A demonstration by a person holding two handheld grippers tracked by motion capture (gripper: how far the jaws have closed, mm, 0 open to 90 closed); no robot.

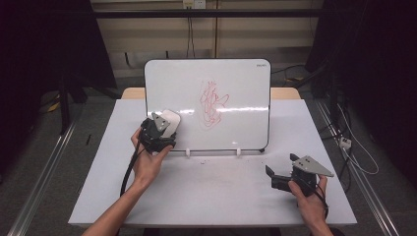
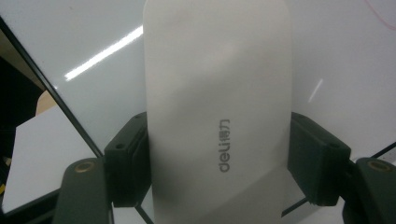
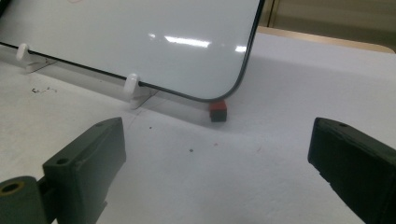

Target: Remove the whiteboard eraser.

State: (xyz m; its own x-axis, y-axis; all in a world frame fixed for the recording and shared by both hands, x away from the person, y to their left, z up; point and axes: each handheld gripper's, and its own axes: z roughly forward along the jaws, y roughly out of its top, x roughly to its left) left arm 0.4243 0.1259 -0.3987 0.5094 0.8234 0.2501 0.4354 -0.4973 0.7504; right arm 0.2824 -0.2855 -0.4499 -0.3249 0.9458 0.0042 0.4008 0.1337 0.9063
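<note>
Currently left hand-held gripper (image 1: 164,129) clenched on white eraser (image 2: 217,112) — pads pressing both long edges, eraser flat against whiteboard (image 1: 236,78) near its lower-left edge. Red scribble (image 1: 212,104) at board centre, well apart to right. Right hand-held gripper (image 1: 275,178) released, jaws wide, resting low on tabletop (image 1: 216,191) near board's lower-right corner — bare white surface between hands.

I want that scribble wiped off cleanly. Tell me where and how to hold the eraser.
Grip the eraser across its two long, flat sides near the lower end, coming from below along its length. It is a slim rounded slab, so the narrow width fits between the jaws. The left gripper is already shut on it that way, against the whiteboard, left of the red scribble.
</note>
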